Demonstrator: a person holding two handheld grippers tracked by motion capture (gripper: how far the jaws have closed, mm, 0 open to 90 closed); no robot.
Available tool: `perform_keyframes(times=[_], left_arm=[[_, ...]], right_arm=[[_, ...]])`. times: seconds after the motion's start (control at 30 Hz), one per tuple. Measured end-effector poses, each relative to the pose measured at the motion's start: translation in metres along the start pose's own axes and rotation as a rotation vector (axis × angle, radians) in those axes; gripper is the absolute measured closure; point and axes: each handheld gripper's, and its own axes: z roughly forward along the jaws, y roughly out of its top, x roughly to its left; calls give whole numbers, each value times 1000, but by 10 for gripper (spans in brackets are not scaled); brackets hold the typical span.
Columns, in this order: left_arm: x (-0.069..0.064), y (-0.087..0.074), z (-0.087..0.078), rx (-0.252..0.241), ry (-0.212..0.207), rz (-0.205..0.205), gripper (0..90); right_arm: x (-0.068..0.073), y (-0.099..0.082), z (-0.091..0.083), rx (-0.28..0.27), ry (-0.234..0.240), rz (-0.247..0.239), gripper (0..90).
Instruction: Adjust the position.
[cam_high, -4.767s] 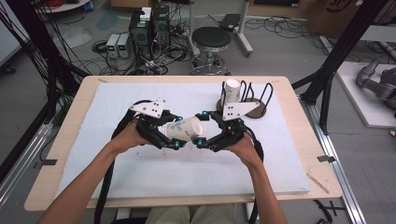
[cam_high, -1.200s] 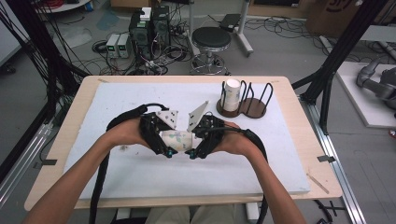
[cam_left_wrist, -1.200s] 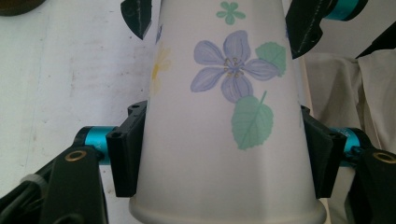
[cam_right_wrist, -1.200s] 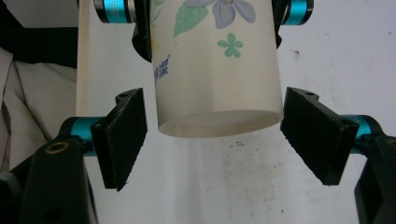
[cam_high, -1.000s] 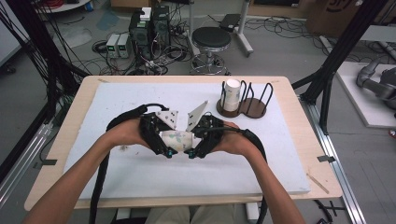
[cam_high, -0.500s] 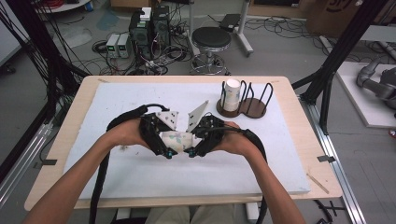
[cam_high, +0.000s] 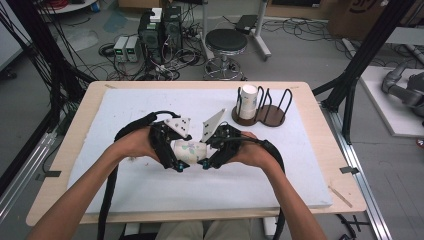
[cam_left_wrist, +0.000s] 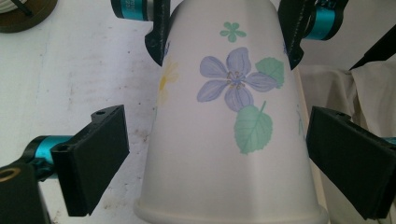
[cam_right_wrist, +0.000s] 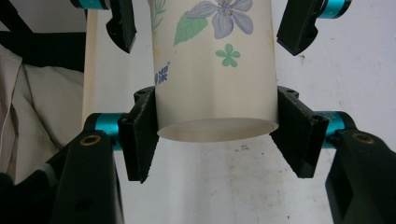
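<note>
A white paper cup (cam_high: 190, 149) printed with purple flowers and green leaves lies level above the white mat, between the two grippers. My right gripper (cam_right_wrist: 217, 136) is shut on the cup's narrow bottom end (cam_right_wrist: 212, 70), both jaws pressed against its sides. My left gripper (cam_left_wrist: 219, 158) is open around the wide rim end (cam_left_wrist: 224, 154), with a gap between each jaw and the cup wall. In the high view the left gripper (cam_high: 173, 161) and the right gripper (cam_high: 208, 159) face each other at mid-table.
A dark round wire cup rack (cam_high: 262, 113) stands at the back right of the mat, with another paper cup (cam_high: 248, 97) upright in it. The white mat (cam_high: 125, 105) covers most of the wooden table (cam_high: 327, 145). Cables trail from both grippers.
Since 4.8 s ago both hands and the cup have come nearer and slightly left, with the grippers turned. Over the last second nothing visibly moves.
</note>
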Motion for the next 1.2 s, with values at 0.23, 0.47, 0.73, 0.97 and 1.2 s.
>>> perform_keyframes(times=[0.23, 0.47, 0.73, 0.97, 1.2], left_arm=[[1, 1, -8, -58, 7, -15, 66], [0, 2, -17, -127, 24, -38, 66], [2, -4, -29, -230, 52, -61, 67], [1, -14, -35, -304, 69, -85, 67], [-4, -26, -39, -385, 97, -83, 66]], right_arm=[[1, -1, -1, -5, 0, 3, 373], [1, -6, 0, -13, -9, 18, 374], [2, -14, -2, -45, -17, 32, 374], [2, -26, -2, -108, -26, 65, 373], [4, -38, 0, -168, -30, 86, 373]])
